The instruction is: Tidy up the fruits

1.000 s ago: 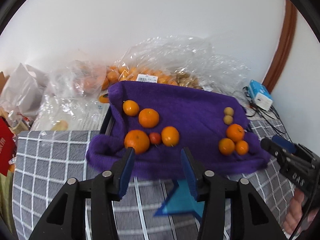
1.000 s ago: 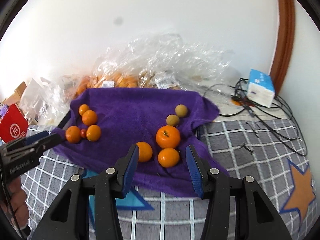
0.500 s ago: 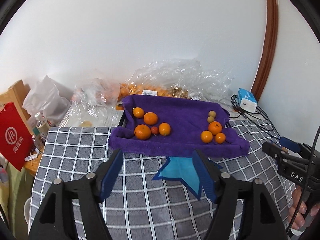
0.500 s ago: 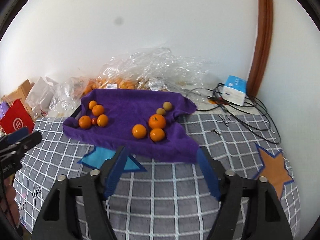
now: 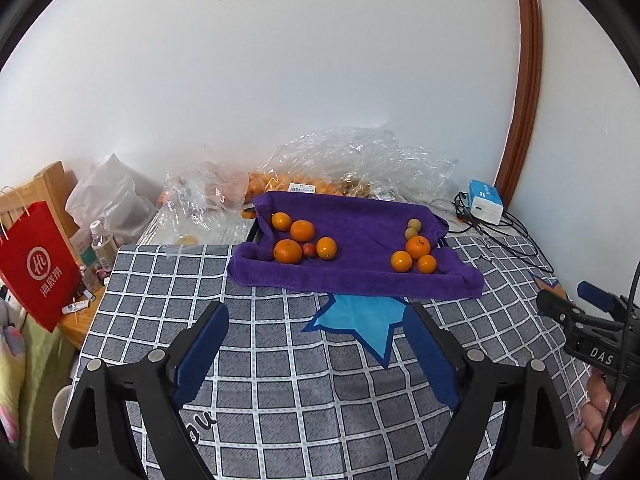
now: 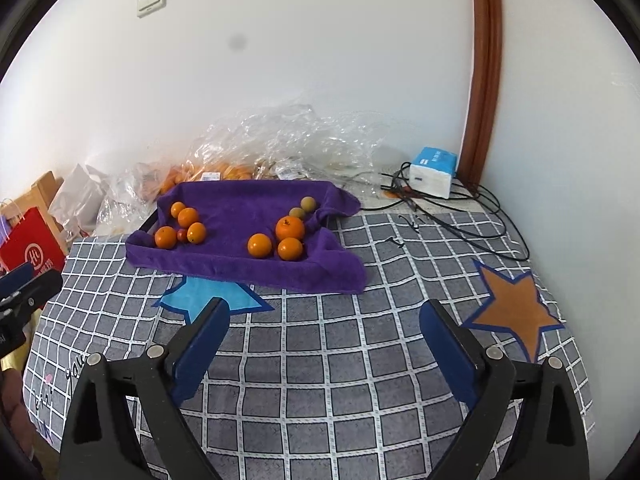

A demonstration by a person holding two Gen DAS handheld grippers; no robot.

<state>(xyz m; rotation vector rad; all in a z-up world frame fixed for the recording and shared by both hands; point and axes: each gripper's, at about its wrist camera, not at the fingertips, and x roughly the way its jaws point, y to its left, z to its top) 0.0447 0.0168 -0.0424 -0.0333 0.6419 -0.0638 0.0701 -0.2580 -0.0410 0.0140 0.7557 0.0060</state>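
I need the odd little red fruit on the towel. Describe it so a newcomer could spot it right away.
Find the purple towel spread at the far end of the checked tablecloth. On its left side sits a cluster of four oranges. The small red fruit is wedged between the front two, the smallest there and the only red one.

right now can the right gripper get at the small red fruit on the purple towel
Probably yes. The right gripper is empty, its jaws opening, with bare checked cloth ahead. But the small red fruit sits wedged between two oranges, so a clean pinch looks tight.
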